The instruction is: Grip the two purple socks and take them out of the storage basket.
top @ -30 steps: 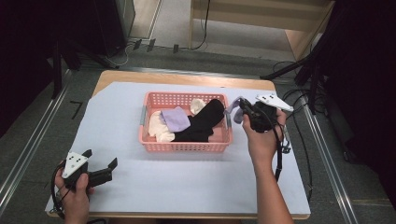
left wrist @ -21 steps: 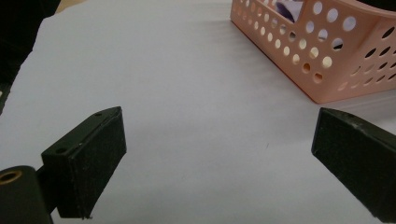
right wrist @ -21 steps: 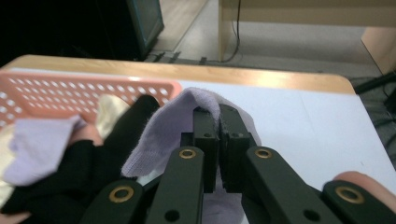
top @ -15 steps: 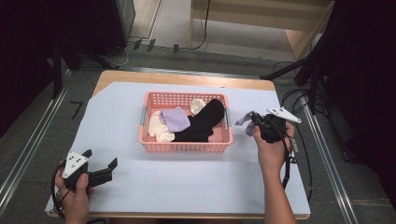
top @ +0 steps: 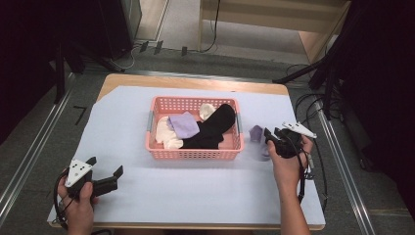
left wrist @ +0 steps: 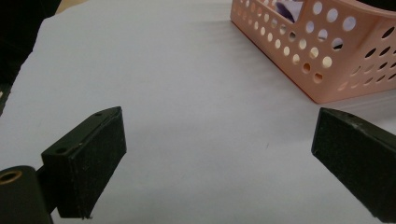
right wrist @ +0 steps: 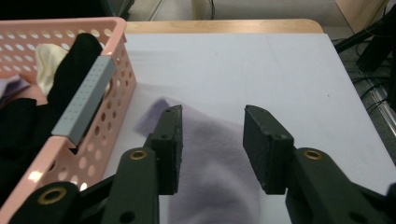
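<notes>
Beside the basket (right wrist: 70, 140), lilac sock (right wrist: 210, 177) beneath half-open right gripper (right wrist: 212, 144)

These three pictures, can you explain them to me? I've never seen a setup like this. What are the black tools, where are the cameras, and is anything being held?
A person holds a two-jaw black gripper in each hand. One camera looks down from above; the other two ride on the grippers, looking along their jaws. On the white-covered table stands a pink perforated plastic basket holding black, cream and lilac socks. The right gripper has just been opening its jaws: a lilac sock lies flat on the table between them, beside the basket, no longer pinched. The left gripper is open and holds nothing.
</notes>
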`<action>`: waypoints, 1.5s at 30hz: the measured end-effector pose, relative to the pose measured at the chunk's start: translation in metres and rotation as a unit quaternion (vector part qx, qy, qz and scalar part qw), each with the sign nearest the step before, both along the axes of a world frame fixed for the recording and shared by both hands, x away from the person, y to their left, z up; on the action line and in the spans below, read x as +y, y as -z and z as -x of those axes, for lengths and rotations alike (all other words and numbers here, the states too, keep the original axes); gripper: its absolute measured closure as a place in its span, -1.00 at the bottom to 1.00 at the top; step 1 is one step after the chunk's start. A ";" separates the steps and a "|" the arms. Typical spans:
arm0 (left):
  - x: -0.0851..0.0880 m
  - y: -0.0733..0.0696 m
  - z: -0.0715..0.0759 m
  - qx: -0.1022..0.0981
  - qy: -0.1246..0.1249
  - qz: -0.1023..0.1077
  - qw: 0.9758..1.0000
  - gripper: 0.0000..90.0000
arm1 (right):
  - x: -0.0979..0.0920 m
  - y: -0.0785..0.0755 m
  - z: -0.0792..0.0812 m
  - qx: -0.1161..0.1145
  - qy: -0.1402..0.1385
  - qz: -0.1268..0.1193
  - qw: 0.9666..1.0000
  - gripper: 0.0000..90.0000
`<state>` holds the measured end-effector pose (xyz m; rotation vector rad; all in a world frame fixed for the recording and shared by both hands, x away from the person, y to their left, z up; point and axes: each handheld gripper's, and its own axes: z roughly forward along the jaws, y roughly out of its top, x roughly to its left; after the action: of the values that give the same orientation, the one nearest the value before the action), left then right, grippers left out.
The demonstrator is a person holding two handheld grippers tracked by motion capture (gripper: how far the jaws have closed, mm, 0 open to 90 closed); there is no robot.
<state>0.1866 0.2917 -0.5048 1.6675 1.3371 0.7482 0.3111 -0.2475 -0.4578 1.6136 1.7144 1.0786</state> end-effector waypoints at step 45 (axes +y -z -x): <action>0.001 0.000 0.000 0.003 0.001 0.006 1.000 -0.92 | 0.186 -0.007 -0.049 0.041 -0.148 0.001 0.988 0.22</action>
<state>0.1871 0.2932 -0.5047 1.6632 1.3398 0.7336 0.3603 -0.0619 -0.4510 1.4503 2.0566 1.1586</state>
